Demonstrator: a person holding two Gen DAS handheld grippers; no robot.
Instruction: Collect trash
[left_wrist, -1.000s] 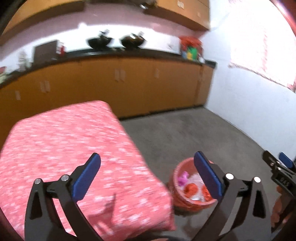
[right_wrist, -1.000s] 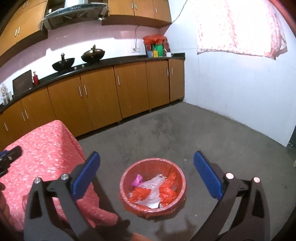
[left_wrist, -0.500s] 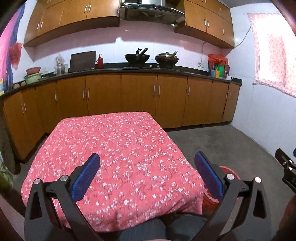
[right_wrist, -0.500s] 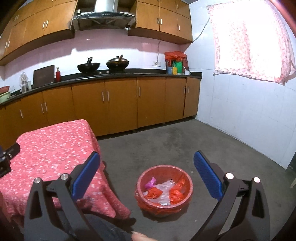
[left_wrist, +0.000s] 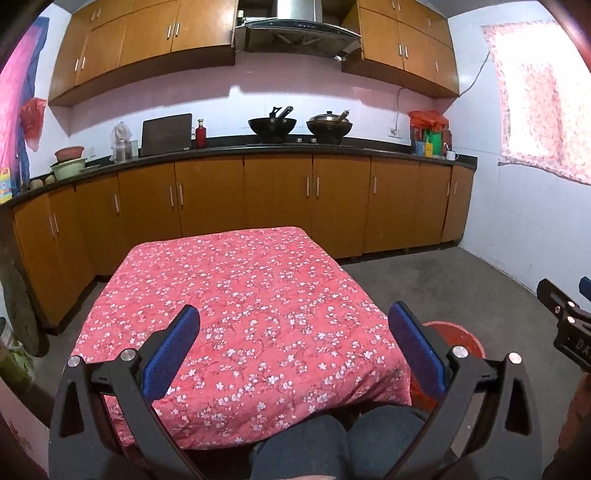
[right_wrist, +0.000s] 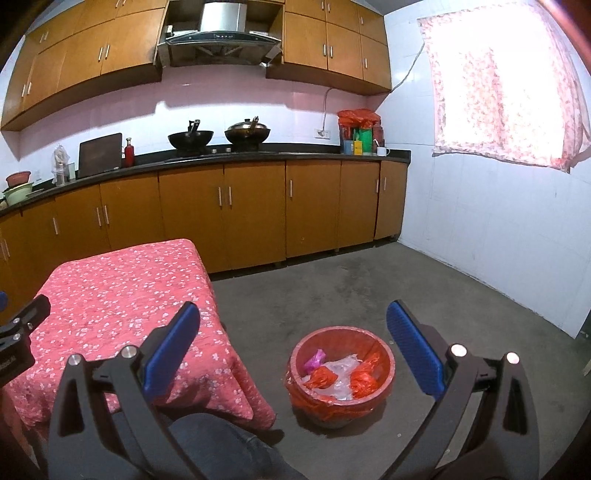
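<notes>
Trash (right_wrist: 341, 373) sits in a red bin (right_wrist: 295, 363) on the grey floor (right_wrist: 369, 288), just right of the covered surface (right_wrist: 122, 288): red plastic scraps, clear plastic film, a small pink piece against the far inner wall. Bin lined with a red bag, rim folded over the edge

Right hand-held gripper (right_wrist: 291, 347) hangs above the floor, fingers spread wide, nothing between the blue pads (right_wrist: 171, 347); bin shows between the two fingers, nearer the right one

Left hand-held gripper (left_wrist: 293, 347) hangs over the near end of the surface, fingers likewise spread wide and holding nothing. Pink floral cloth (left_wrist: 240, 295) covers the whole top and drapes over the edges. Only a sliver of the bin's rim (left_wrist: 458, 334) shows past the cloth's right corner in this view

Person's knees in dark trousers (left_wrist: 332, 443) at the near edge of the surface

Background: wooden cabinets (right_wrist: 255, 206) under a dark counter, two woks (right_wrist: 190, 138) on the stove, range hood (right_wrist: 218, 35) above, curtained window (right_wrist: 498, 88) on the right wall
</notes>
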